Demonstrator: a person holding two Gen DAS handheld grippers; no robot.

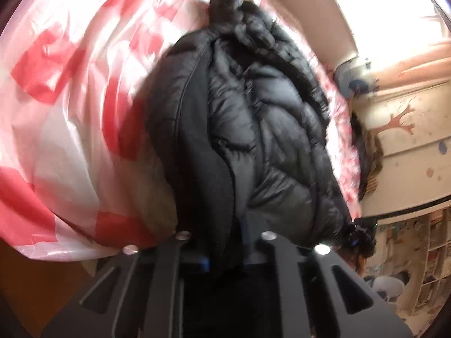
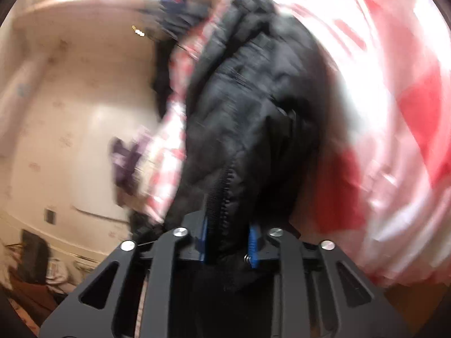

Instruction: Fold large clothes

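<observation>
left hand-held gripper (image 1: 225,256): black two-finger unit, fingers clamped on a fold of the black quilted puffer jacket (image 1: 253,129); dark fabric fills the gap between the fingers, so the pads are mostly hidden.
right hand-held gripper (image 2: 228,245): blue finger pads (image 2: 252,246) pressed against both sides of the jacket's zipper edge (image 2: 217,197); clamped on cloth, not closed on itself.
jacket, left wrist view: bunched, running away from the camera in one long mass, shiny quilted panels to the right, matte black lining strip to the left.
jacket, right wrist view (image 2: 248,107): same garment, zipper teeth running down into the fingers; heavy motion blur, seam detail unclear.
jacket support: cannot tell whether it hangs free or lies on the sheet behind it.
backdrop: red-and-white checked plastic sheet (image 1: 64,90), crinkled, directly behind and beside the jacket in both views (image 2: 394,90).
sheet edge: drapes over brown wooden surface (image 1: 42,281) at lower left of left wrist view.
other cloth: red-white patterned fabric (image 2: 166,152) just beside the jacket's left side in right wrist view; type unreadable through blur.
room: cream wallpapered wall with pink tree decal (image 1: 400,118); white shelving unit (image 1: 434,256) at lower right.
</observation>
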